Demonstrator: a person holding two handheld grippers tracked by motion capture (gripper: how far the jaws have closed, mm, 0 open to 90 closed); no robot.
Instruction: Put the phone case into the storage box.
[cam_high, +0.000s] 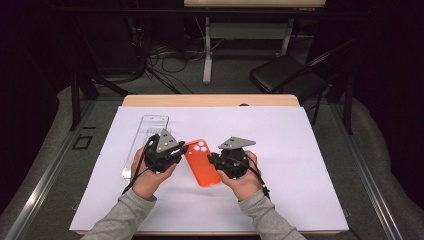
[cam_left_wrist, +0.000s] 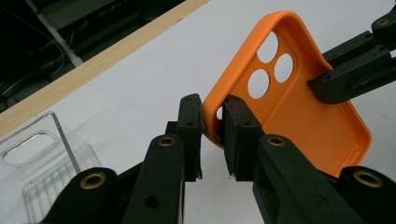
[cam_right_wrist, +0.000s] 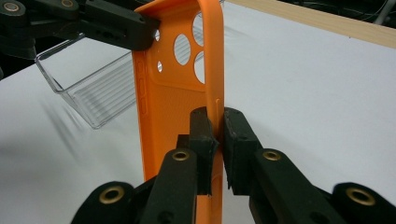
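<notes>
High view: an orange phone case (cam_high: 202, 162) sits at the middle of the white sheet (cam_high: 300, 165) that covers the counter (cam_high: 210, 100), held between two hand-held grippers. The left gripper (cam_high: 181, 150) meets the case's edge from 9 o'clock, near the end with the round camera holes; the right gripper (cam_high: 212, 161) meets the opposite long edge from 3 o'clock. A clear plastic tray (cam_high: 146, 144) lies just beyond the left gripper, toward 10 o'clock, flat on the sheet.

Left gripper view: the left gripper (cam_left_wrist: 212, 133) is closed on the rim of the phone case (cam_left_wrist: 303, 112), pinching its corner beside the camera holes. The case stands tilted, its hollow inner side facing this camera. The right gripper (cam_left_wrist: 322, 84) clamps the far edge at 2 o'clock. The clear plastic tray (cam_left_wrist: 42, 163) lies at 8 o'clock.

Right gripper view: the right gripper (cam_right_wrist: 219, 135) is closed on the thin side wall of the phone case (cam_right_wrist: 173, 102), which rises upright from between its jaws. The left gripper (cam_right_wrist: 144, 28) holds the case's top corner at 11 o'clock, and the clear plastic tray (cam_right_wrist: 88, 88) lies behind it at 10 o'clock.
</notes>
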